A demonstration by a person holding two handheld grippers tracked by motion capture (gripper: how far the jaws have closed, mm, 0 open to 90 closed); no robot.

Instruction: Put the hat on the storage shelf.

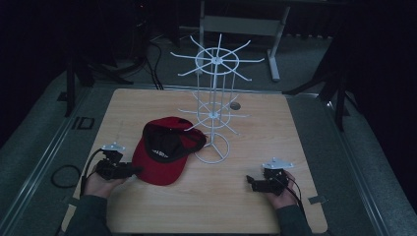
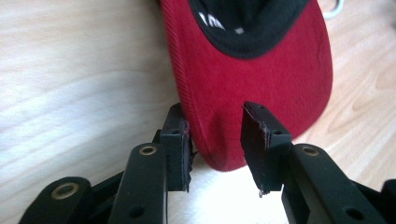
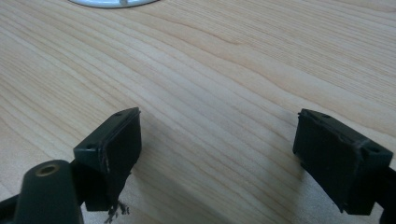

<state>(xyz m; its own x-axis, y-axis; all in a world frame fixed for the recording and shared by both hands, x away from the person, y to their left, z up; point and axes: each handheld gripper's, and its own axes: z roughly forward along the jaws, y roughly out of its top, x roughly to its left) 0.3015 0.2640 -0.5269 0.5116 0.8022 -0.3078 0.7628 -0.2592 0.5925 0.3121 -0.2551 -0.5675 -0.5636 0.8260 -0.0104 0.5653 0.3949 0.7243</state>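
At the near edge of the wooden table (image 1: 221, 196) a person's sleeved forearms come in, each hand holding a claw; the left claw (image 1: 132, 170) lies low at the near left, pointing across at a red baseball cap (image 1: 164, 150) that rests upside down on the table, its black lining facing up; in the left gripper view the brim of the cap (image 2: 261, 79) lies between the two black jaws, which stand partly open, one jaw touching the brim's ribbed edge while the other stands over the red cloth, and whether that one presses on it I cannot tell; the right claw (image 1: 252, 181) sits at the near right, well apart from the cap, its jaws spread wide over bare wood with nothing between them; just beyond the cap stands a white wire display rack (image 1: 215, 93) with radiating hooks, its round base ring (image 1: 212, 147) touching or just beside the cap's far side.
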